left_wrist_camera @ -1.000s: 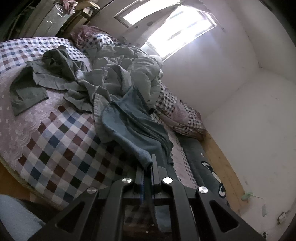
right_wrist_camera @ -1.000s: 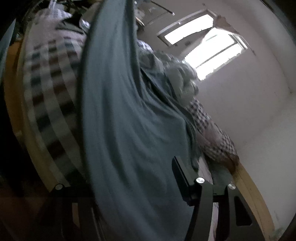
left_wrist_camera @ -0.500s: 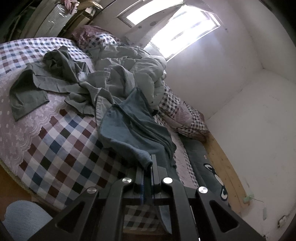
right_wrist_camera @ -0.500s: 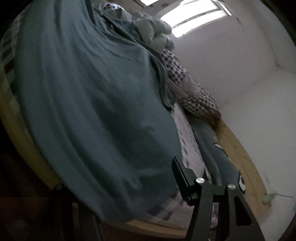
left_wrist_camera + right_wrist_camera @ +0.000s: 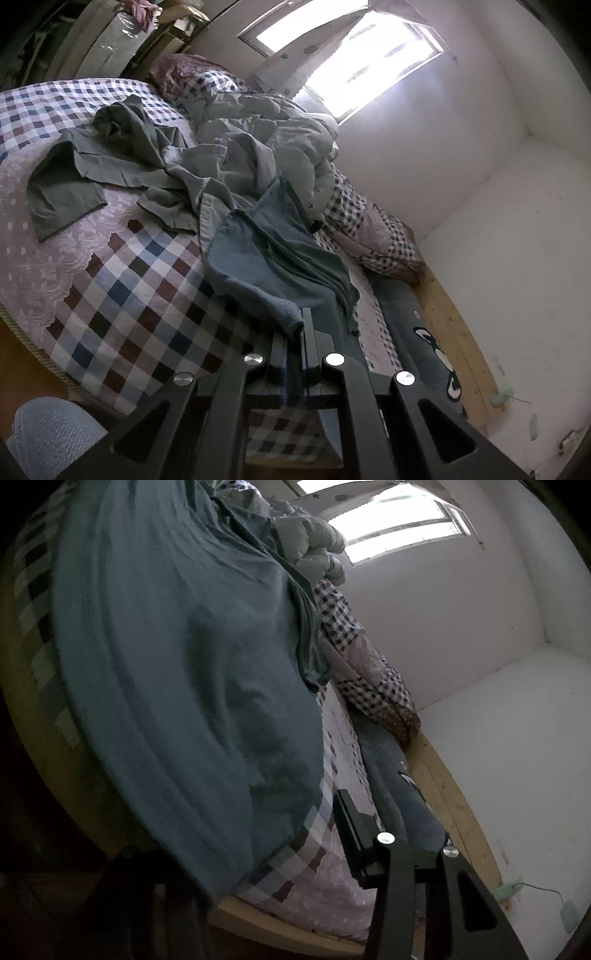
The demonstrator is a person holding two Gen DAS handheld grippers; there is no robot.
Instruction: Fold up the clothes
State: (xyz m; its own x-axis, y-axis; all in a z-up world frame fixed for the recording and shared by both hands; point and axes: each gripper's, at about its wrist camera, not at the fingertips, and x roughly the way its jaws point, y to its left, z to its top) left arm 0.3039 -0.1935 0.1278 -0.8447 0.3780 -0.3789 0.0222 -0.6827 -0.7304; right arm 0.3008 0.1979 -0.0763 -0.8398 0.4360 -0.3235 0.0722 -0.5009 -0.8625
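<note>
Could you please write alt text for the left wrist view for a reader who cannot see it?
The left gripper, fingers shut, pinches a corner of a blue garment that trails across a checked bedspread. Beyond lie a crumpled green shirt and a pale duvet, under a bright window.

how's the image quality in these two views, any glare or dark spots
Left wrist view: the window is blown out, but the blue garment and checkered bedspread stay sharp. Right wrist view: the garment fills the left side, close and soft; lower left corner is nearly black.
</note>
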